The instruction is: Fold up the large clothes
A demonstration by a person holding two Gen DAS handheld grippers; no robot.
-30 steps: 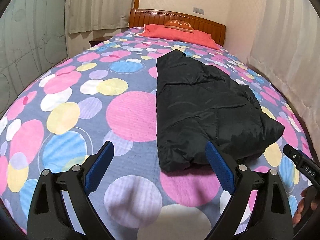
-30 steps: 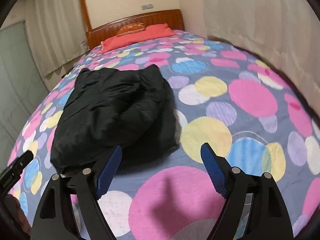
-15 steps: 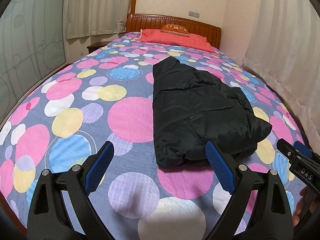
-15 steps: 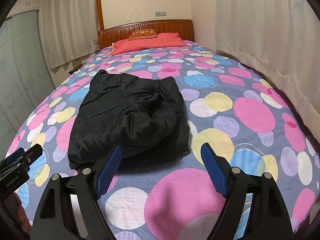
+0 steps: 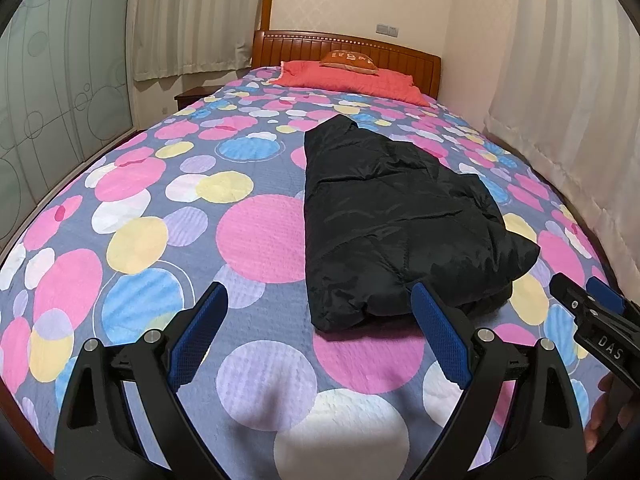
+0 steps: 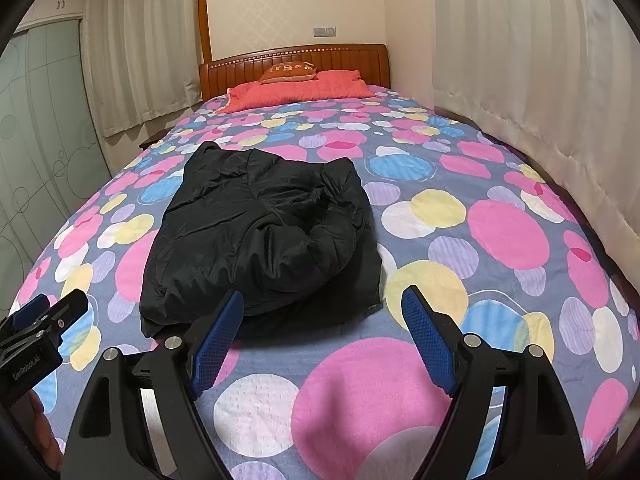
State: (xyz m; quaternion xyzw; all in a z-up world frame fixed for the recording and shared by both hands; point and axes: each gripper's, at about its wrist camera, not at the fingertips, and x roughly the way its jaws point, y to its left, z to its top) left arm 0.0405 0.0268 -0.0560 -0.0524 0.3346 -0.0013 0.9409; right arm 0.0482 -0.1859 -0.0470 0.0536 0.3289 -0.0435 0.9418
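A black puffy jacket (image 5: pixel 392 216) lies folded into a long bundle in the middle of the bed; it also shows in the right wrist view (image 6: pixel 264 236). My left gripper (image 5: pixel 320 308) is open and empty, held above the bed's foot end, short of the jacket's near edge. My right gripper (image 6: pixel 322 312) is open and empty, also just short of the jacket's near edge. The right gripper shows at the right edge of the left wrist view (image 5: pixel 592 320). The left gripper shows at the left edge of the right wrist view (image 6: pixel 40 328).
The bed's cover (image 5: pixel 160 216) has coloured circles. Red pillows (image 5: pixel 352 80) lie by the wooden headboard (image 6: pixel 296 60). Curtains (image 6: pixel 520 80) hang along the right side. A glass sliding door (image 5: pixel 52 100) stands on the left.
Both grippers have pulled back and risen away from the jacket, so more of the bed and room shows. The jacket has stayed in place.
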